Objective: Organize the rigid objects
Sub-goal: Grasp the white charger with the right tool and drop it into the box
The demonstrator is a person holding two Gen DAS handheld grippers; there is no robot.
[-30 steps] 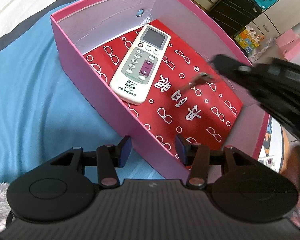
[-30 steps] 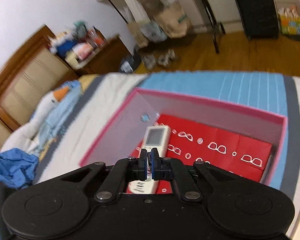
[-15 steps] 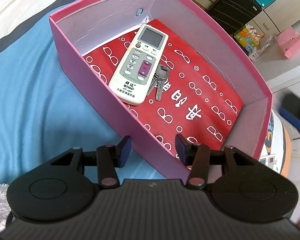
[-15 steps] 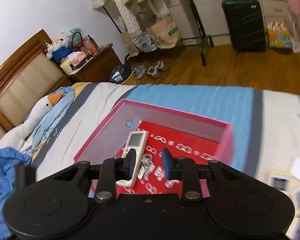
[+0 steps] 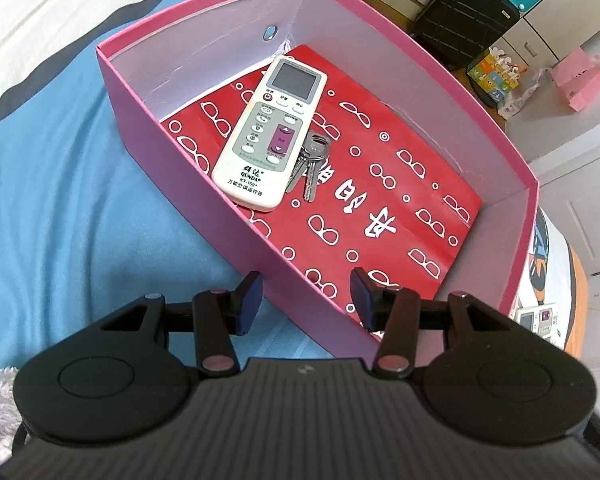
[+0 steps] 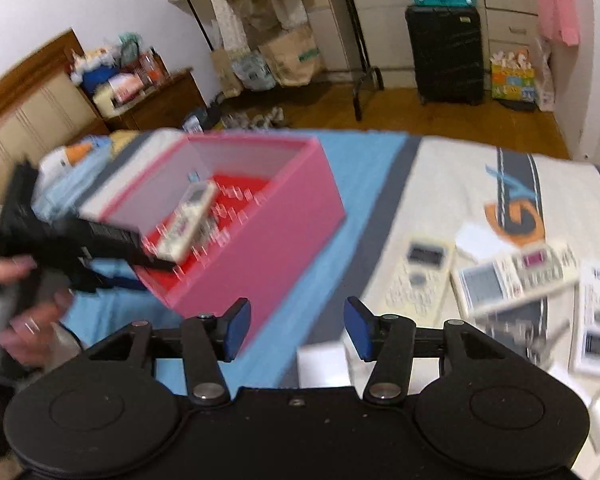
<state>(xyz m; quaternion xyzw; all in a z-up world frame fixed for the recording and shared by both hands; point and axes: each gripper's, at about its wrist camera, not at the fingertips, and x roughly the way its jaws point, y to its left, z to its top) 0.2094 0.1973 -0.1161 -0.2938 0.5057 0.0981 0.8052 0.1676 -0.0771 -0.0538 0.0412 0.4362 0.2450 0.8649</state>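
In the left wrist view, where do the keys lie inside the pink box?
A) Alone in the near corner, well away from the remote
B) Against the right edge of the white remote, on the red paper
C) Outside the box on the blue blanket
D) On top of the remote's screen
B: the keys rest on the red paper lining the pink box, touching the side of the white remote.

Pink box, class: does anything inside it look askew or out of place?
Slightly. In the pink box, the keys lie partly tucked under the right edge of the white remote, which sits diagonal to the box walls. Nothing looks spilled or damaged. Both grippers are open and empty.
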